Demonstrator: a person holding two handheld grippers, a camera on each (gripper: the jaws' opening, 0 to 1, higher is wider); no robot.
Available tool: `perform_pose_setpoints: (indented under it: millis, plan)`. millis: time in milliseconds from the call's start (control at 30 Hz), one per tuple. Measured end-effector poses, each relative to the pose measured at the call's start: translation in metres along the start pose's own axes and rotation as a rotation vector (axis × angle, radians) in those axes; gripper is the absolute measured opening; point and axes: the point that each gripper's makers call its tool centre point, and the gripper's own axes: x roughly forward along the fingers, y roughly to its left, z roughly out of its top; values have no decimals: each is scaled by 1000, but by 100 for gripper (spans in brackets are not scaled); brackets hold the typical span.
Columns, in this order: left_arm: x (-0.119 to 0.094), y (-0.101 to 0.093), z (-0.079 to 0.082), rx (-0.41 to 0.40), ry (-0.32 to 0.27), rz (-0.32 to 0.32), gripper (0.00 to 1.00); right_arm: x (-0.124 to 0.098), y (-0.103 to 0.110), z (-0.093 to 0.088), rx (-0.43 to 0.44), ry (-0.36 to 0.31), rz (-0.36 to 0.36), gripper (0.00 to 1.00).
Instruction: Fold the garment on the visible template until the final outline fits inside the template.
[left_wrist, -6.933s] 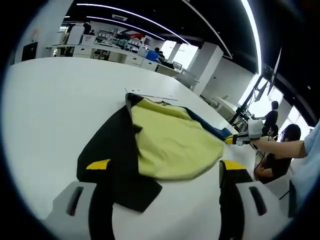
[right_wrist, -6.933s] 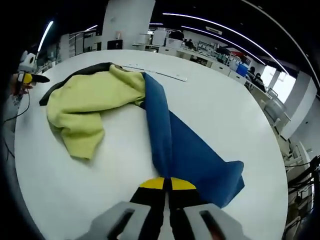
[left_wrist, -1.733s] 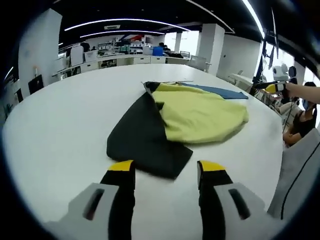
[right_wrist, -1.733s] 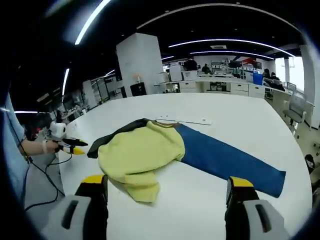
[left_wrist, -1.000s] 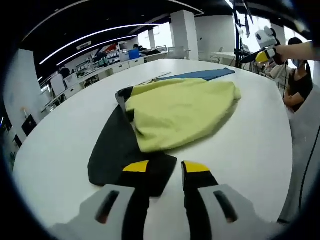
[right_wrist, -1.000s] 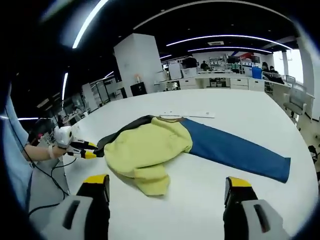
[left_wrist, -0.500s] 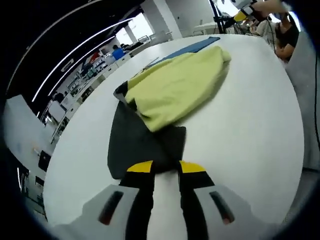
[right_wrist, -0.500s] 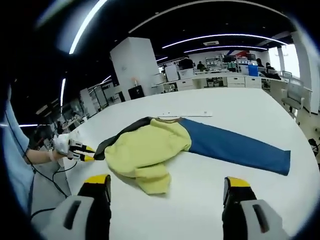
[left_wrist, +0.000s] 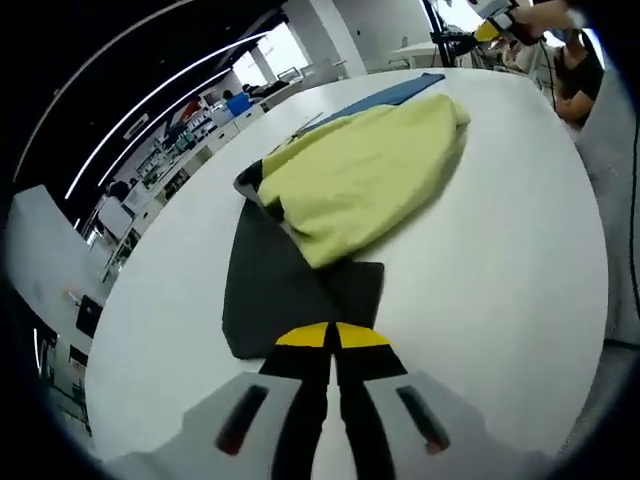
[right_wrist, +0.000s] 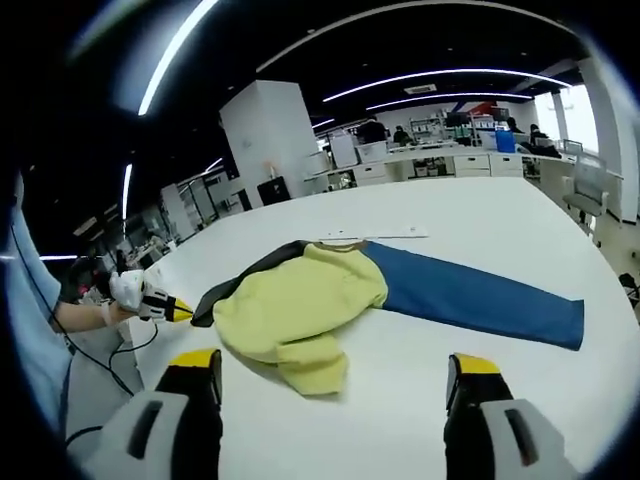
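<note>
Your left gripper (left_wrist: 332, 338) has its yellow-tipped jaws pressed together, pinching the near edge of the black sleeve (left_wrist: 285, 290) of the garment (left_wrist: 360, 180). Your right gripper (right_wrist: 335, 375) has its jaws spread wide, nothing between them, hovering above the white table (right_wrist: 500, 370) near the garment.

The garment lies on the white table. Its yellow-green body (right_wrist: 290, 305) is bunched at the centre. The black sleeve extends from the body toward your left gripper. The blue sleeve (right_wrist: 480, 300) extends flat from the opposite side of the body. A thin pale strip (right_wrist: 375, 238) lies on the table just beyond the garment's collar; whether it is the template cannot be determined.
</note>
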Motion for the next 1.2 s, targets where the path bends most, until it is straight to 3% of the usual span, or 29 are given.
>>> perform_pose_setpoints:
  millis: [67, 133, 233, 367, 700, 767, 867, 933, 1033, 1167, 1200]
  plan:
    - [-2, 0, -3, 22, 2, -8, 0, 1, 1, -1, -1, 1, 1, 94]
    - [-5, -3, -5, 124, 16, -26, 3, 2, 2, -2, 4, 1, 5, 93]
    - [-5, -9, -12, 202, 36, -46, 20, 3, 4, -3, 8, 3, 10, 93]
    - [-2, -16, -18, 287, 64, -62, 19, 3, 4, -4, 16, 0, 11, 93]
    - [10, -12, -14, 312, 72, -46, 8, -2, 4, -4, 27, -9, 8, 93]
    - [9, -11, -13, 236, 62, -47, 0, -3, 4, -6, 10, 0, 2, 94]
    - [5, -5, -9, 136, 43, -47, 0, -3, 4, -10, -1, 14, 2, 95]
    - [2, 0, -3, 27, -3, -56, 0, -3, 4, -13, 0, 21, 1, 94]
    - [-7, 17, 7, -209, -63, -48, 0, -1, 5, -14, 11, 18, 3, 94]
    - [-21, 47, 23, -342, -142, -2, 0, 2, 8, -16, 13, 23, 11, 93]
    - [-26, 57, 29, -407, -170, 5, 0, 2, 9, -16, 13, 24, 12, 93]
